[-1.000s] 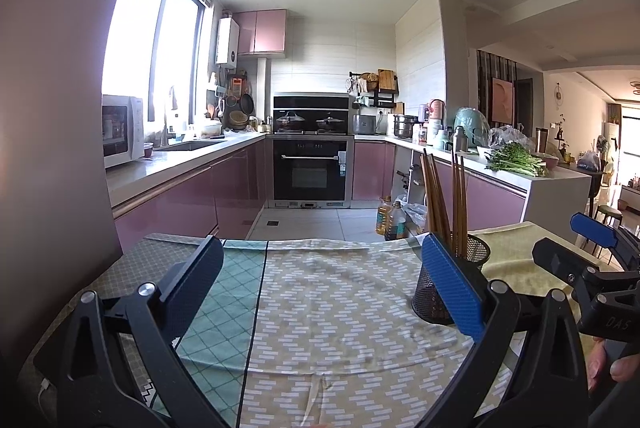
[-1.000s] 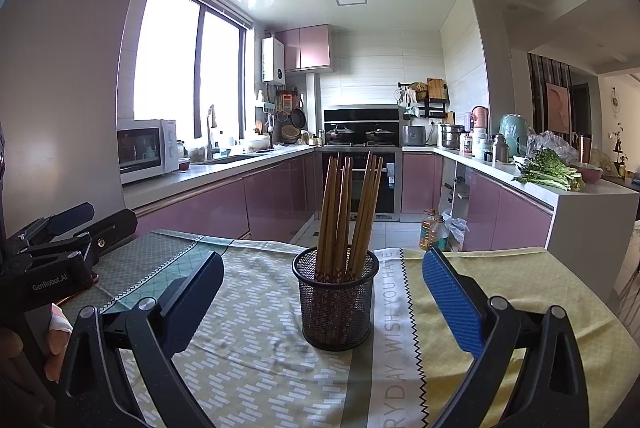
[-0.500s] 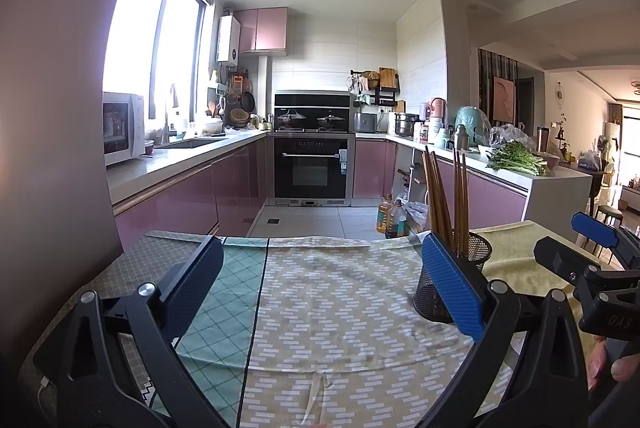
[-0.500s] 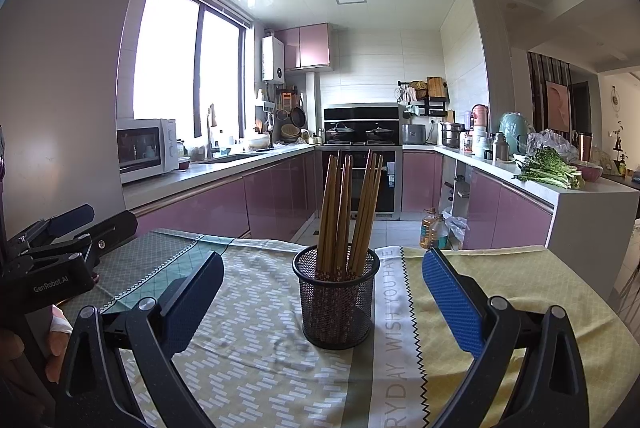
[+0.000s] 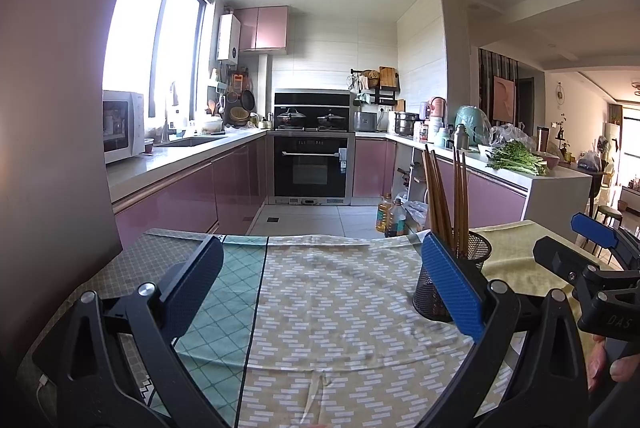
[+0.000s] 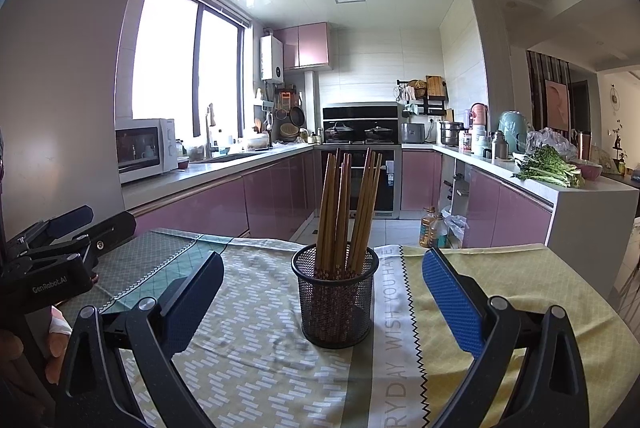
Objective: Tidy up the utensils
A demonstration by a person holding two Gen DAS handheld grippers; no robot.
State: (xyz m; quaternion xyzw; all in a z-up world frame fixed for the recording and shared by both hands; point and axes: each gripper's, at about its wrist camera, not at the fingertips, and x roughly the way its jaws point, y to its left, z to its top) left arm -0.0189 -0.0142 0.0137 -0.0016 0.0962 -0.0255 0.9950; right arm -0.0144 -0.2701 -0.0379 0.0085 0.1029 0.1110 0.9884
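A black mesh holder [image 6: 335, 298] stands upright on the cloth-covered table, with several brown chopsticks [image 6: 344, 205] standing in it. My right gripper [image 6: 322, 292] is open, its blue pads either side of the holder but nearer the camera, nothing held. In the left wrist view the same holder [image 5: 480, 256] and chopsticks [image 5: 444, 199] show at right, partly hidden behind my left gripper's right pad. My left gripper [image 5: 322, 288] is open over bare cloth, empty. Each view shows the other gripper at its edge.
The table carries a patterned cloth [image 5: 328, 292], teal checks at left, yellow at right [image 6: 520, 276]. Beyond its far edge lie a kitchen floor, pink cabinets, an oven [image 5: 310, 165] and oil bottles [image 6: 432, 228]. A hand [image 6: 16, 356] holds the left gripper's handle.
Almost nothing differs. The left wrist view has drifted very slightly, so the holder sits a touch further right. Both grippers stay open and empty.
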